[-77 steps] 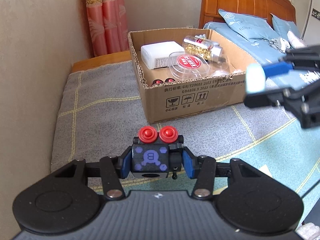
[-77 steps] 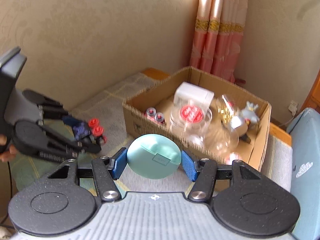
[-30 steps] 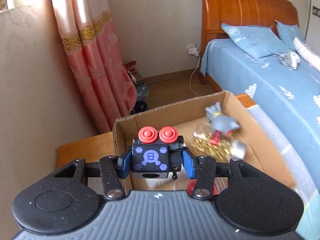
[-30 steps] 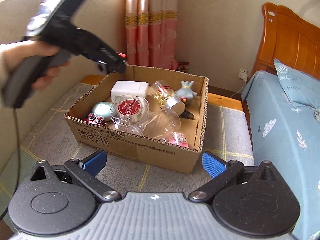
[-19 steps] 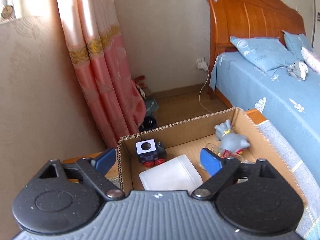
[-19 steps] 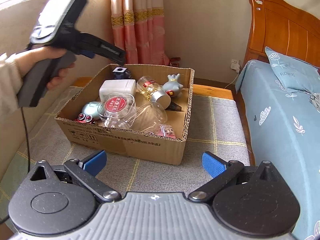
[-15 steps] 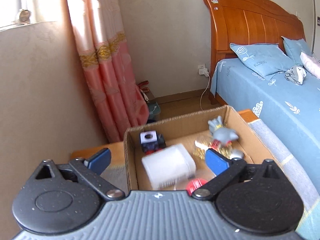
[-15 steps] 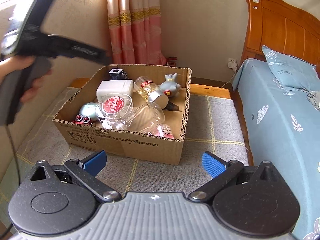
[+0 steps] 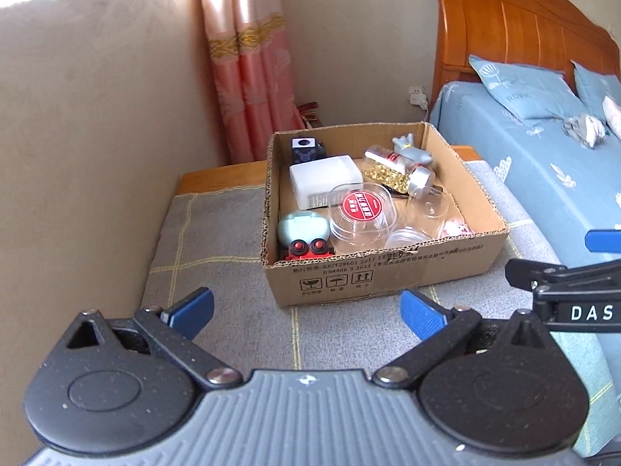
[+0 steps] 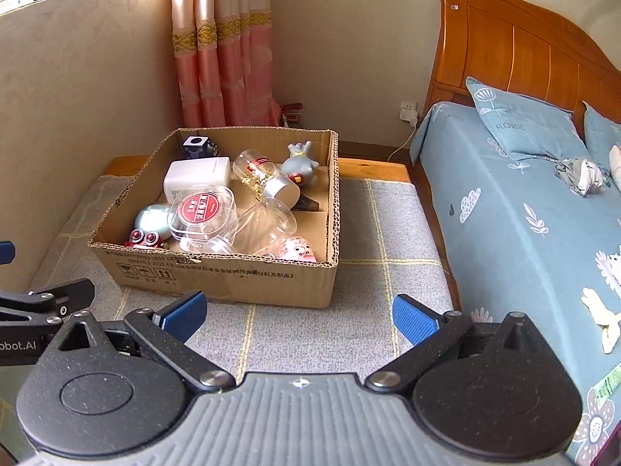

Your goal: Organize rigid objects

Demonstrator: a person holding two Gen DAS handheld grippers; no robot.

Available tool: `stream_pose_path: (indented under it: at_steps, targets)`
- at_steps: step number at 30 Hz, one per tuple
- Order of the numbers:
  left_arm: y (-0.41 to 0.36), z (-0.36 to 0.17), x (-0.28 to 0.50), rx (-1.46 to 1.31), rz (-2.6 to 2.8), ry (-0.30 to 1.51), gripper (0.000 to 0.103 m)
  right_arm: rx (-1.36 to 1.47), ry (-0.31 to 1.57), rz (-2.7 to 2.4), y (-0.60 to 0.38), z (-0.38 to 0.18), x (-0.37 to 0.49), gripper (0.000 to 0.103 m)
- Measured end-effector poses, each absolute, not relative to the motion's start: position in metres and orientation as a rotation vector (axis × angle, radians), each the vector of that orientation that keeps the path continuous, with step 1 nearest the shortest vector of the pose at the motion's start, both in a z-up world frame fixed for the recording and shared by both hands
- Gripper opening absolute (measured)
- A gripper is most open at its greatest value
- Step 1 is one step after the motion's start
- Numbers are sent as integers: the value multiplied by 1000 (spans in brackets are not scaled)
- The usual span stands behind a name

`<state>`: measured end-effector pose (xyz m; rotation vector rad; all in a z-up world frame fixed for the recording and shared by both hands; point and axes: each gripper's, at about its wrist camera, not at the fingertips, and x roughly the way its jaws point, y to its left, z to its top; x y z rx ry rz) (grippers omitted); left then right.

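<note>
- On the grey checked mat point(image 9: 233, 240), a cardboard box point(image 9: 388, 272) is seen, filled with toys, jars and cases.
- At its far left corner, the dark cube toy point(image 9: 306, 148) is lodged.
- Both the left claw point(image 9: 306, 310) and the right claw point(image 10: 299, 316) are spread wide and empty, short of the box.
</note>
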<state>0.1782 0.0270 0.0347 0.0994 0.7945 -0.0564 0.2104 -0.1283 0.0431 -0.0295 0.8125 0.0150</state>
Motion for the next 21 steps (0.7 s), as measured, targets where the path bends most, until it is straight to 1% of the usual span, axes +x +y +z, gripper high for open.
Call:
stream_pose_path:
  at_steps: [21]
  targets:
    - [23, 43, 159, 104, -3, 770, 102, -33, 790, 20, -121, 55, 192, 103]
